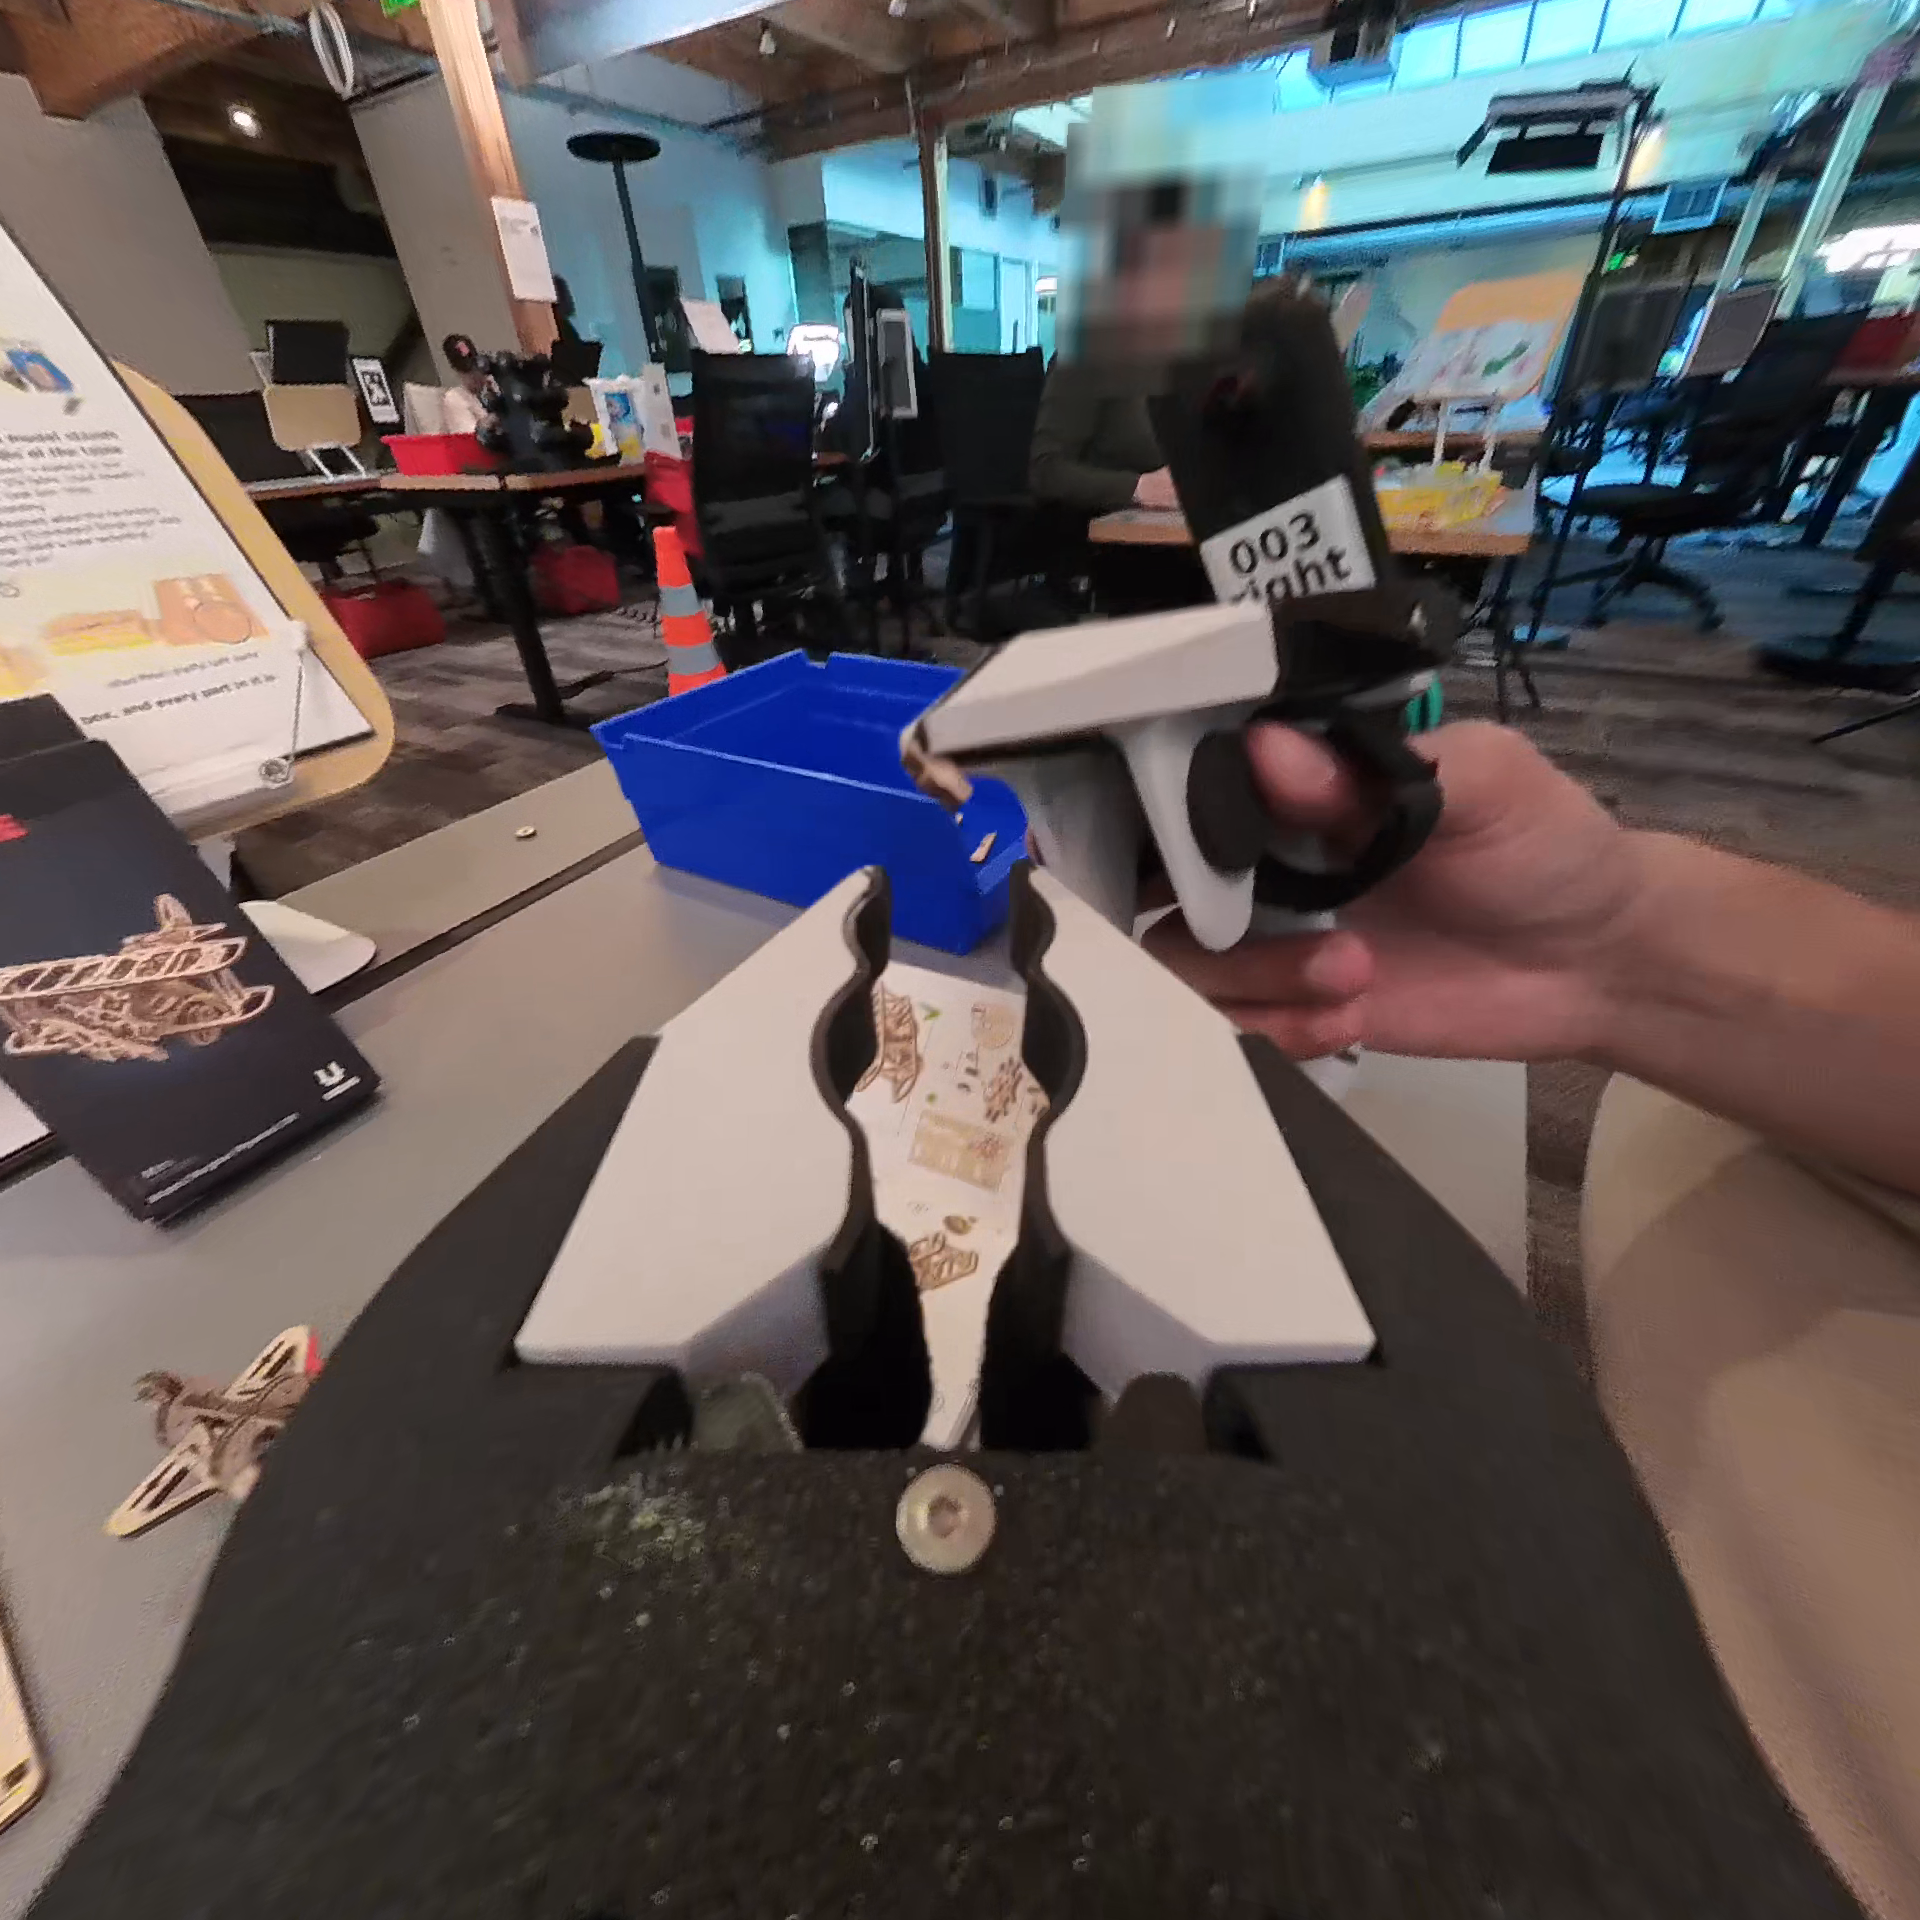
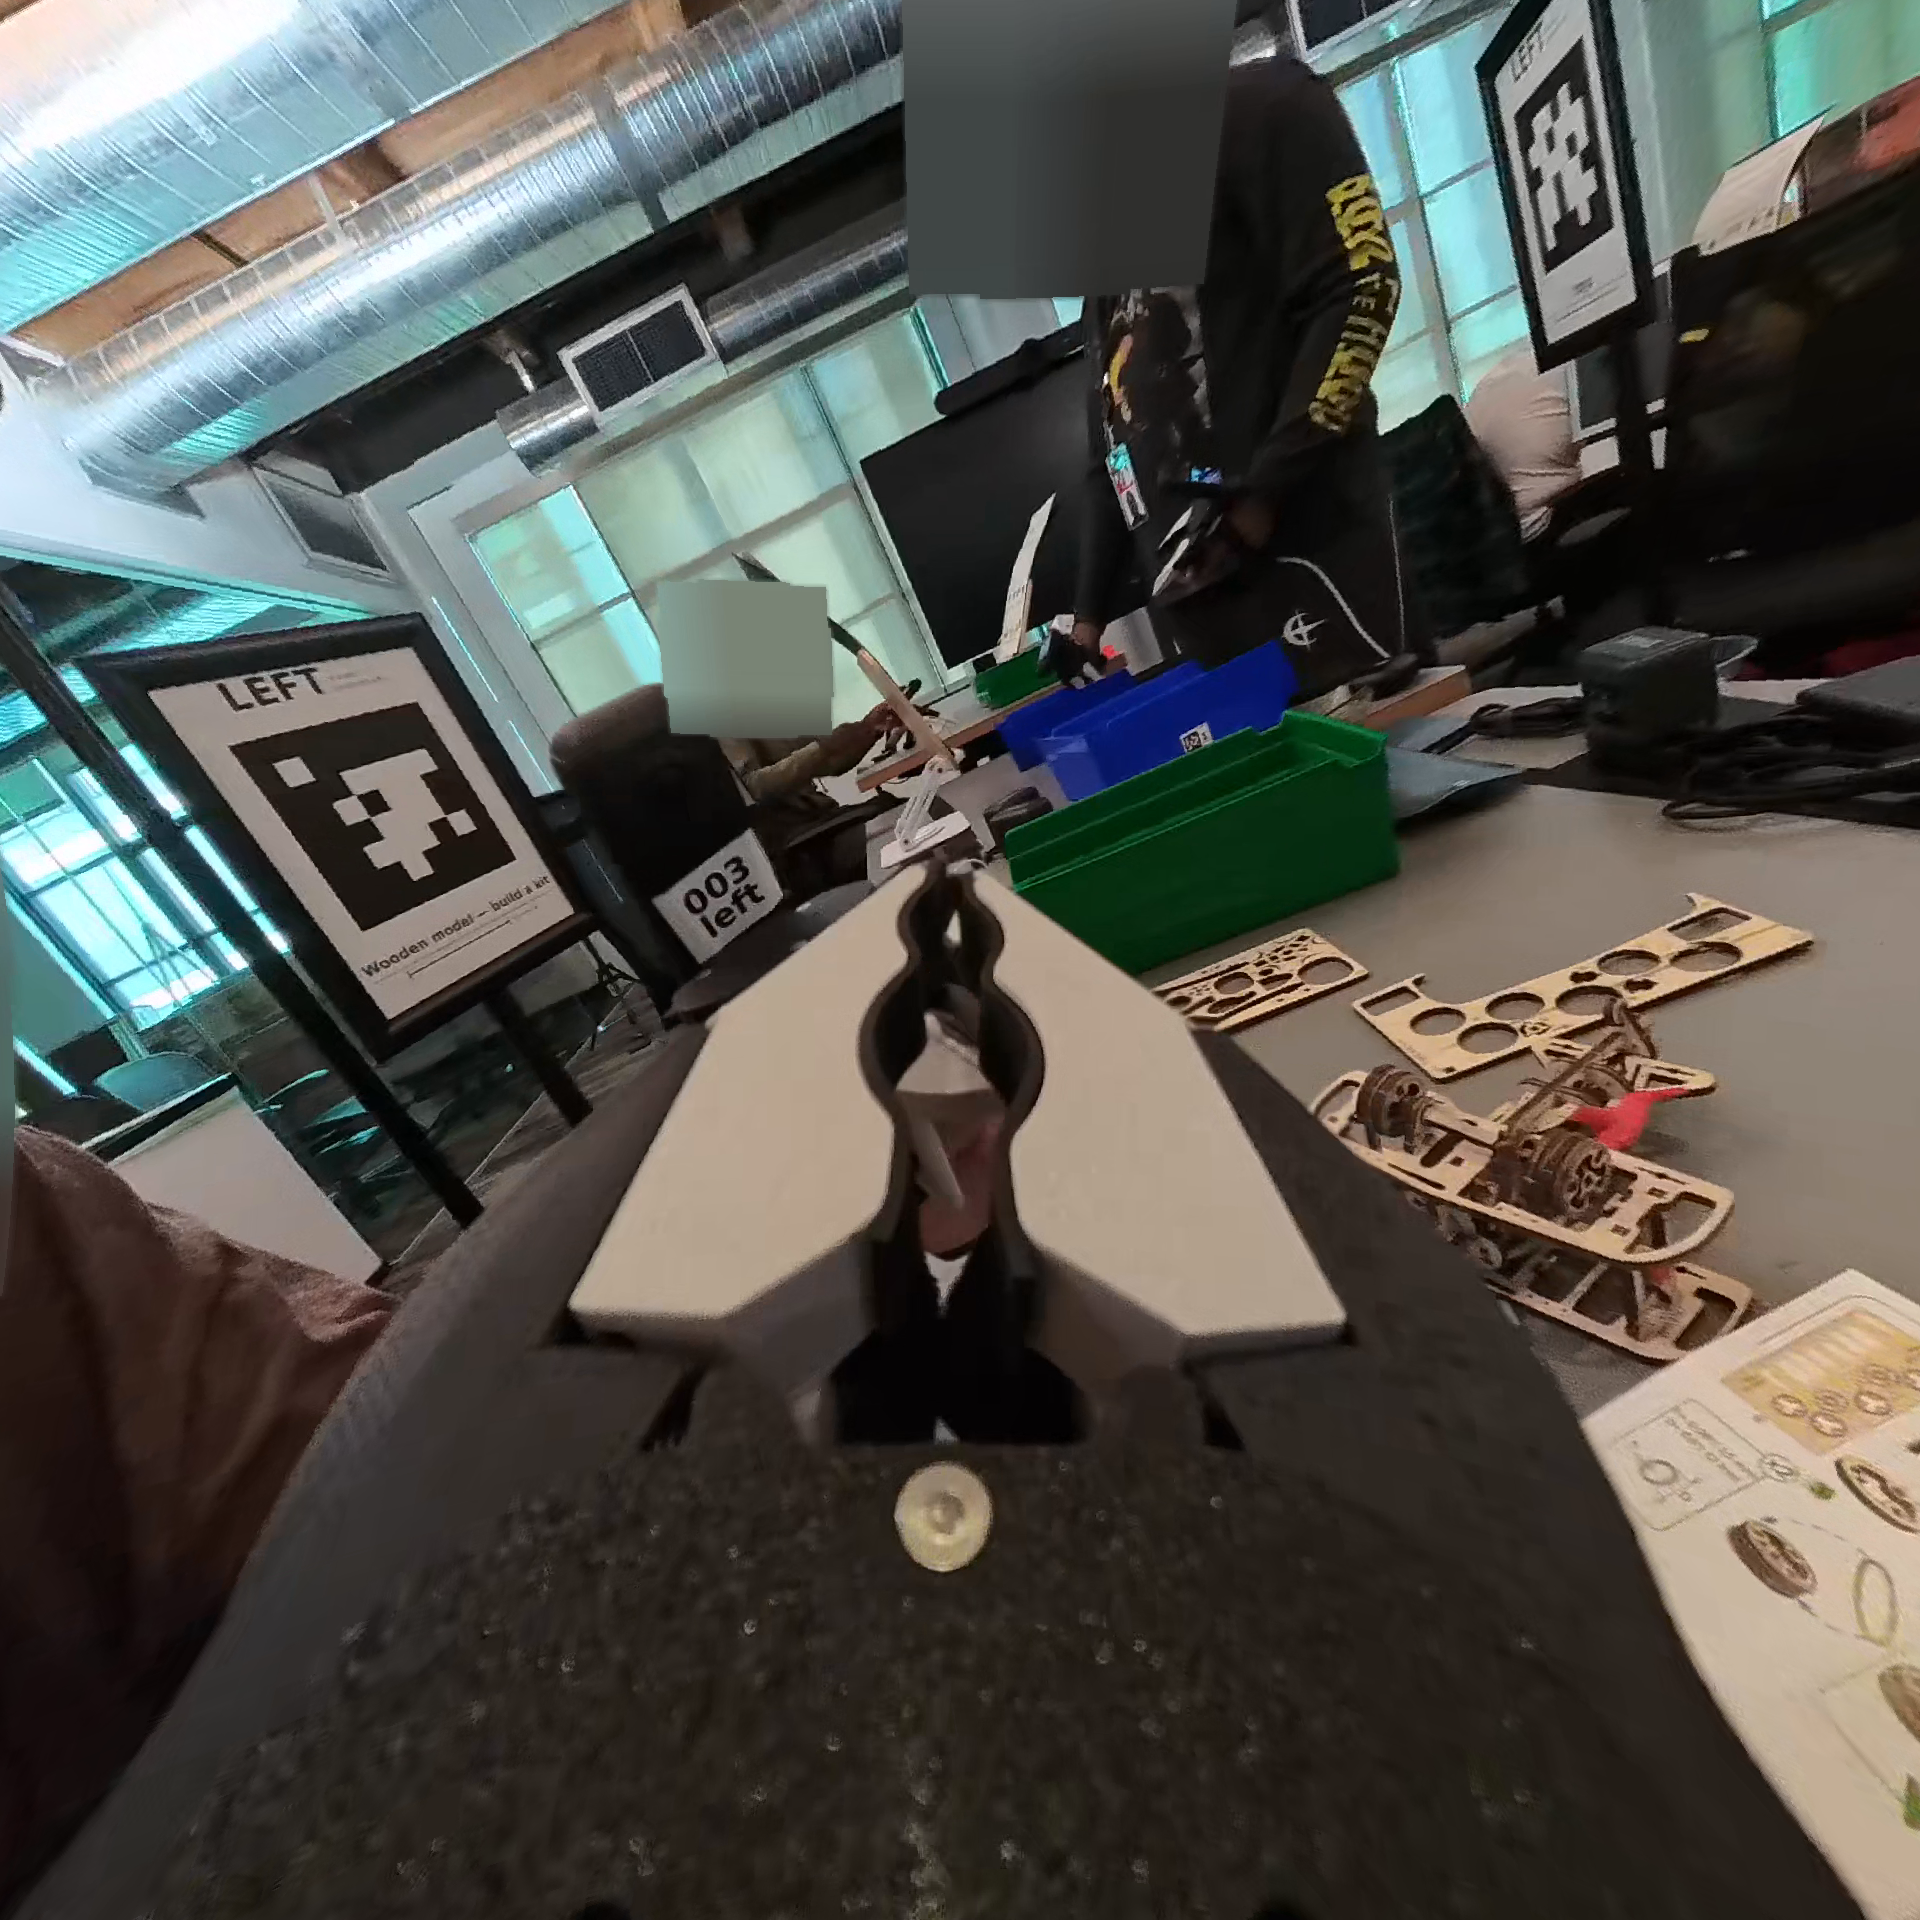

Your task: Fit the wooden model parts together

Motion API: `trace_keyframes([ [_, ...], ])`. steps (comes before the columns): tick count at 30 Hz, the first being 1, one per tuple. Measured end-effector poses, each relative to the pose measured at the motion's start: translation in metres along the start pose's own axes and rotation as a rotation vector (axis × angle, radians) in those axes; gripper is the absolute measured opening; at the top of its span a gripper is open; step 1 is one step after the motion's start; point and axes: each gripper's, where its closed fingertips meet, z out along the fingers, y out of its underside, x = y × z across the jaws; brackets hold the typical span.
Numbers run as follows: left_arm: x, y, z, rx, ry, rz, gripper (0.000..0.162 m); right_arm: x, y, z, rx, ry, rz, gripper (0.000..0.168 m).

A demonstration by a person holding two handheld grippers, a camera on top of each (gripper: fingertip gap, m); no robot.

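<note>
My right gripper [image 1: 935,764], frame centre, pinches a small wooden piece [image 1: 948,781]; I'd steady it before my gaping, empty left gripper [image 1: 948,904] takes hold.

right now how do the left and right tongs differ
The left tongs stand open with a clear gap and hold nothing; the right tongs are shut, pinching a small wooden piece at the tips. The left tongs point out over the instruction sheet on the table; the right tongs are raised beside the blue bin. Both have grey fingers with black wavy pads.
</note>
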Motion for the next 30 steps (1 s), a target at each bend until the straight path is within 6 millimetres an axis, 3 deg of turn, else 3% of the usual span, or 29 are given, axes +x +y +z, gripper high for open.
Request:
trace_keyframes([
  [8,-0.011,-0.006,-0.008,0.031,-0.015,-0.035,0.012,0.013,0.004,-0.004,-0.016,0.053,-0.003,0.000],
  [19,-0.003,-0.016,-0.015,0.087,0.128,-0.177,0.006,0.009,0.008,-0.001,-0.040,0.053,-0.106,0.001],
  [26,-0.004,-0.015,-0.015,0.079,0.106,-0.128,0.004,0.009,0.008,-0.001,-0.037,0.050,-0.095,0.002],
  [30,-0.010,-0.016,-0.016,0.079,0.012,0.015,0.003,0.016,0.004,-0.004,-0.024,0.084,-0.084,0.008],
])
